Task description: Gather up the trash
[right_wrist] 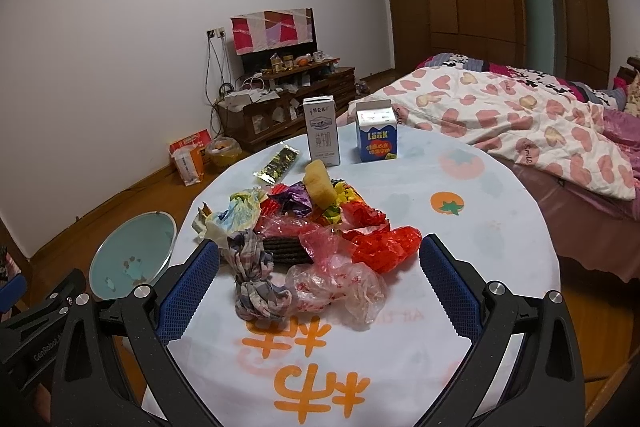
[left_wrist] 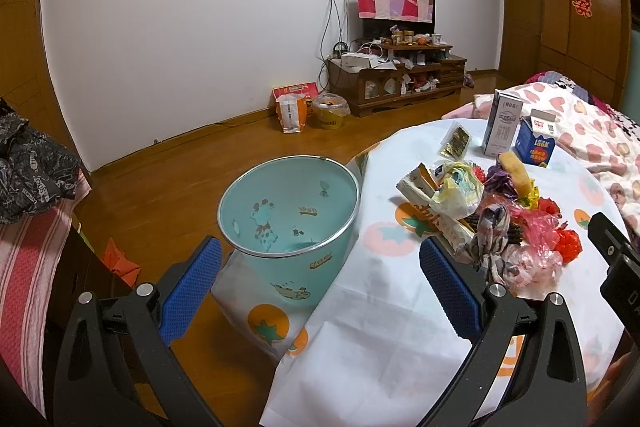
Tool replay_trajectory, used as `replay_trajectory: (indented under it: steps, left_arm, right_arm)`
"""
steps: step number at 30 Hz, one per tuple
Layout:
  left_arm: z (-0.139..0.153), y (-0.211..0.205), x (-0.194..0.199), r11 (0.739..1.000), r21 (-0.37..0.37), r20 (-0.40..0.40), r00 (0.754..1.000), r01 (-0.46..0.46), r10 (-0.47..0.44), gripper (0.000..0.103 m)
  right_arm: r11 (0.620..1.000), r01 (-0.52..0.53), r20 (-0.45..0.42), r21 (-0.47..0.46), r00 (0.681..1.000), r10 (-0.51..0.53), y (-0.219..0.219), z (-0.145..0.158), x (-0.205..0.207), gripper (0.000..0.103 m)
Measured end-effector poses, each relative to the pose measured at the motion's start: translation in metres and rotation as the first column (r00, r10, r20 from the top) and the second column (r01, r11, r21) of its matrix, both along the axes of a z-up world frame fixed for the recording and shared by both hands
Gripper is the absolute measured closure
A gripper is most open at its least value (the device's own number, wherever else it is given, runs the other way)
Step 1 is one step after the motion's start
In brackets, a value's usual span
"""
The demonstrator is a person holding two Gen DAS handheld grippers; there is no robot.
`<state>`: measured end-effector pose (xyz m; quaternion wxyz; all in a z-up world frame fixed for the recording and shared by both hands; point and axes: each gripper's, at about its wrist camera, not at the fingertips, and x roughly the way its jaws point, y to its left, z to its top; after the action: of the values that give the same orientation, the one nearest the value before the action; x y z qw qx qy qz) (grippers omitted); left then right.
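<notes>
A pile of trash (right_wrist: 316,231) lies mid-table: crumpled plastic bags, wrappers, a grey cloth wad (right_wrist: 256,279), a red bag (right_wrist: 384,247) and a yellow sponge (right_wrist: 320,187). It also shows in the left wrist view (left_wrist: 500,219). A light blue bin (left_wrist: 288,203) stands on the floor against the table's left edge and looks empty; its rim shows in the right wrist view (right_wrist: 132,259). My left gripper (left_wrist: 320,291) is open, between bin and table edge. My right gripper (right_wrist: 320,287) is open and empty, just in front of the pile.
A round table (right_wrist: 460,267) wears a white fruit-print cloth. Two cartons, white (right_wrist: 322,135) and blue (right_wrist: 376,139), and a foil packet (right_wrist: 278,167) stand at its far side. A bed (right_wrist: 520,123) lies to the right. A TV cabinet (left_wrist: 400,79) stands by the wall.
</notes>
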<state>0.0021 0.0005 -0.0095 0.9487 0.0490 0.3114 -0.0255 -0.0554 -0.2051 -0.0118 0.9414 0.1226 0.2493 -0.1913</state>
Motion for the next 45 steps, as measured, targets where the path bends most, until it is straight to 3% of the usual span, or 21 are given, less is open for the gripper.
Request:
replay_trajectory:
  steps: [45]
  left_arm:
    - [0.0006,0.0025,0.0000,1.000,-0.004,-0.004,1.000,-0.003,0.003,0.006]
  right_arm:
    - [1.000,-0.005,0.003,0.005,1.000,0.005,0.0010,-0.0027,0.0024,0.005]
